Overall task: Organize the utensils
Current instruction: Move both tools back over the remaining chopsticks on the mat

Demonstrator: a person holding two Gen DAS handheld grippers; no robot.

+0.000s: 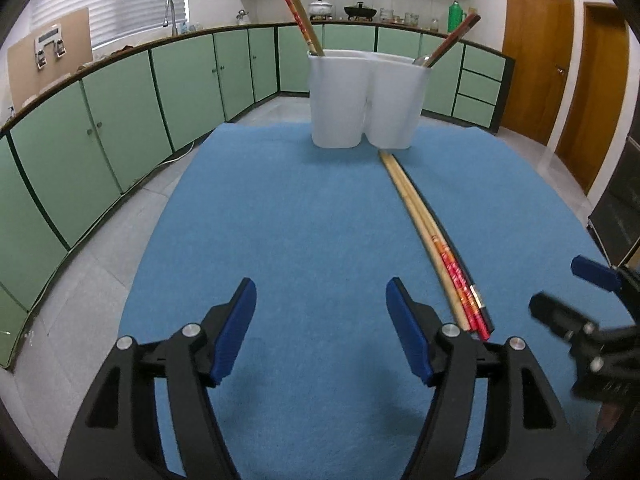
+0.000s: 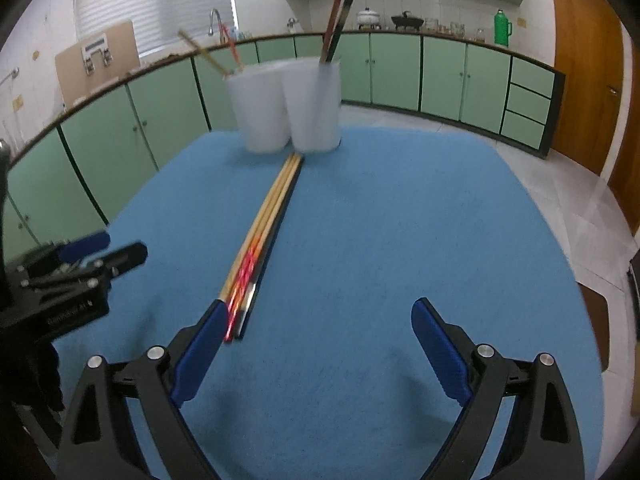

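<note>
A white two-compartment utensil holder (image 1: 368,100) stands at the far edge of the blue mat (image 1: 300,240); it also shows in the right wrist view (image 2: 288,108). Chopsticks stick up from both of its compartments. A bundle of chopsticks (image 1: 432,240), bamboo, red-patterned and black, lies on the mat from the holder toward me; it also shows in the right wrist view (image 2: 264,236). My left gripper (image 1: 320,328) is open and empty, left of the bundle's near end. My right gripper (image 2: 320,348) is open and empty, its left finger (image 2: 204,348) beside the bundle's near end.
Green kitchen cabinets (image 1: 120,120) curve round the room behind the table. Wooden doors (image 1: 560,80) stand at the right. The right gripper shows at the right edge of the left wrist view (image 1: 580,308), and the left gripper at the left edge of the right wrist view (image 2: 72,272).
</note>
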